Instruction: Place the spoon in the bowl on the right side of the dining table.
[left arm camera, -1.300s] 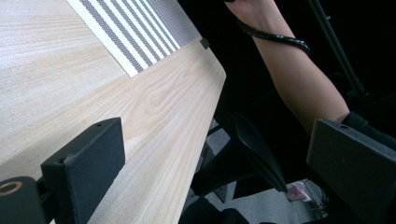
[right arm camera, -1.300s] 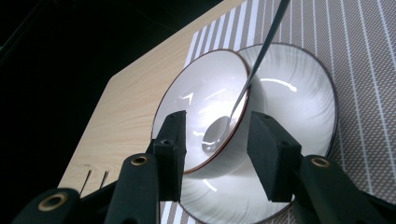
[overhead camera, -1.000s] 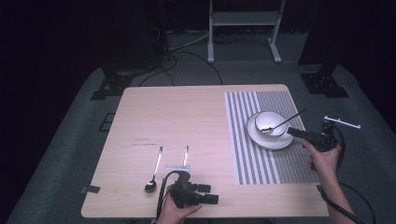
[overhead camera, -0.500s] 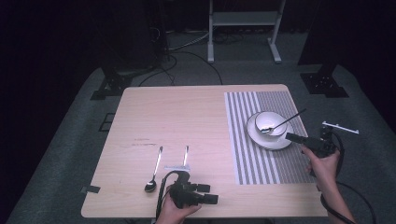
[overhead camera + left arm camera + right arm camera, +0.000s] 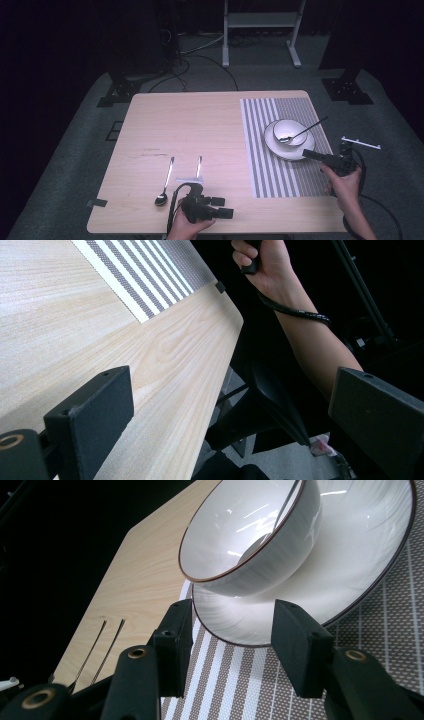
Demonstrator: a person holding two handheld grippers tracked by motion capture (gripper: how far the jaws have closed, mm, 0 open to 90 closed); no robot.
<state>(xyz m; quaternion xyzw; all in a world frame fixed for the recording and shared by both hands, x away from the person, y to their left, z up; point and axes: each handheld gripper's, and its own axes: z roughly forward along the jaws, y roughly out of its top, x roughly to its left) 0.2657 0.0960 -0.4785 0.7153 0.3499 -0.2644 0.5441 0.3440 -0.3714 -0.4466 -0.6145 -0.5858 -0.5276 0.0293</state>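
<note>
A white bowl [image 5: 286, 131] with a dark rim stands on a white plate [image 5: 280, 148] on the striped placemat [image 5: 270, 170]. A spoon [image 5: 305, 130] leans in the bowl, handle out to the right. My right gripper [image 5: 306, 153] points left at the plate's near-right rim. In the right gripper view the right gripper [image 5: 235, 630] is open, with the plate [image 5: 360, 570] rim showing in the gap under the bowl [image 5: 250, 545]. My left gripper [image 5: 223, 207] rests near the table's front edge, pointing right. In its own view the left gripper [image 5: 235, 385] stands wide open and empty.
A spoon [image 5: 164, 185] and a second slim utensil [image 5: 199, 167] lie on the bare wood [image 5: 200, 125] left of centre, just beyond the left gripper. A metal stand [image 5: 260, 30] and cables sit on the floor behind the table. A person's hand [image 5: 265, 260] holds the right gripper.
The right gripper has crept left and slightly nearer, closing in on the plate's rim. The left gripper, bowl and utensils have not moved.
</note>
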